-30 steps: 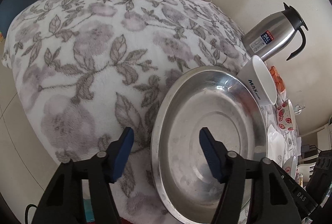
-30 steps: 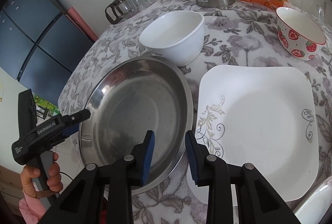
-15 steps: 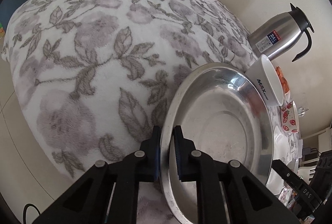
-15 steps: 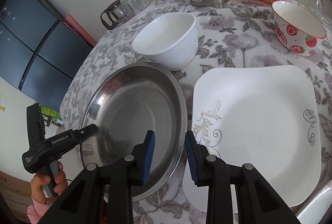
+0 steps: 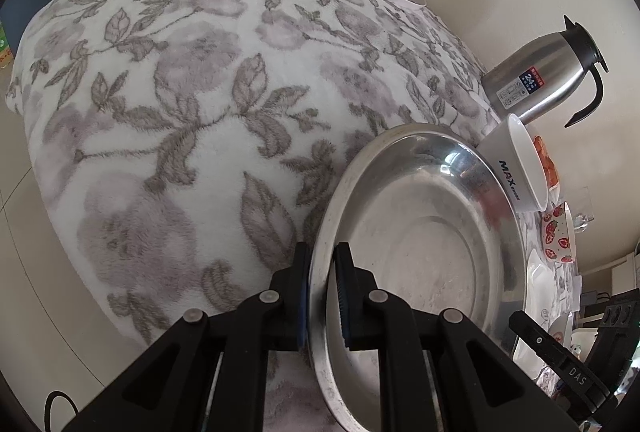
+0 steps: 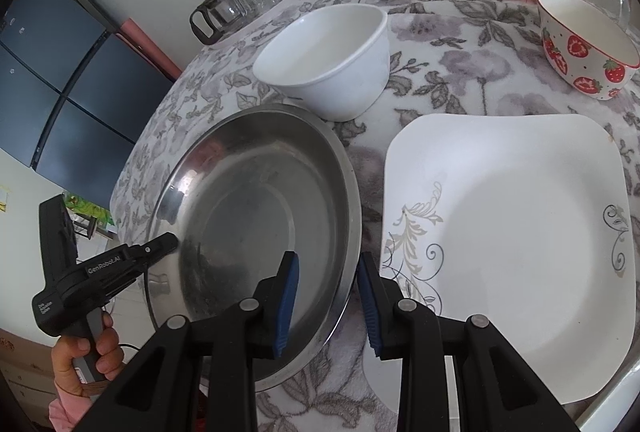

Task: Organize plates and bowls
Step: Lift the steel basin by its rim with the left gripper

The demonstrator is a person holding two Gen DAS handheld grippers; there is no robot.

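The left gripper pinches the near-left rim of the steel plate; lift it level, since one-edge grips tip. The plate is shiny, shallow, wide-rimmed, lying on the bench beside a square plate. The right gripper straddles its right rim, fingers spread.

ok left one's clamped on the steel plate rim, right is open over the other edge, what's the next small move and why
Probably close the right gripper on the steel plate's near rim. Its fingers straddle that rim but stand open, while the left gripper already pinches the far edge, so a second grip would steady the wide plate before any lift.
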